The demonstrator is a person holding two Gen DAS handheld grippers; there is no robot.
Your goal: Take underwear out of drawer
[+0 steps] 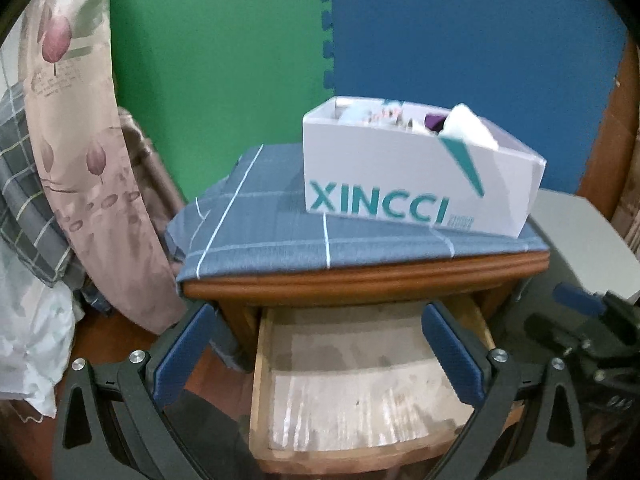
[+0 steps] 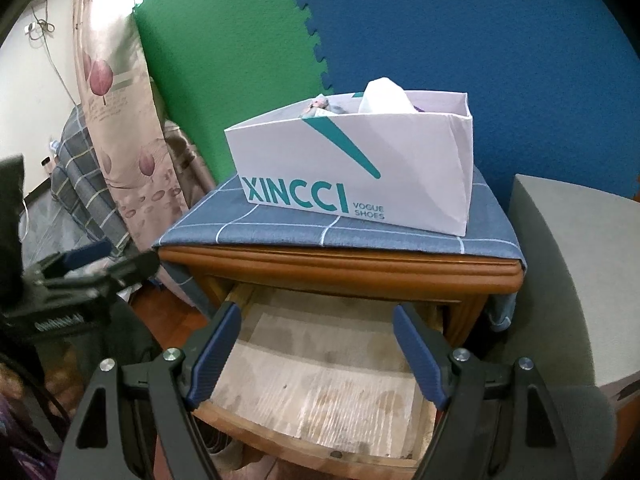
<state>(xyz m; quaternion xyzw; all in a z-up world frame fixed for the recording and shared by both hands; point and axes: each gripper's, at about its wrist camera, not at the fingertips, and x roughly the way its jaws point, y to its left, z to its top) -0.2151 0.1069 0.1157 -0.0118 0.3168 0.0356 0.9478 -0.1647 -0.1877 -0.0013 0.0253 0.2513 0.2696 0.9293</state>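
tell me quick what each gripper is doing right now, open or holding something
Left gripper: open, holding nothing, above the pulled-out wooden drawer.
Right gripper: open, holding nothing, above the same drawer.

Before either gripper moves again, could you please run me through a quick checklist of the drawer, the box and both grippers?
1. Drawer pulled open: ok.
2. Underwear visible in the drawer: not ok, only its bare lined bottom shows.
3. Left gripper open, nothing between its fingers: ok.
4. Right gripper open, nothing between its fingers: ok.
5. Shoe box on the nightstand cloth holds fabric items: ok; whether they are underwear: cannot tell.
6. Back of the drawer under the nightstand top: cannot tell, hidden.
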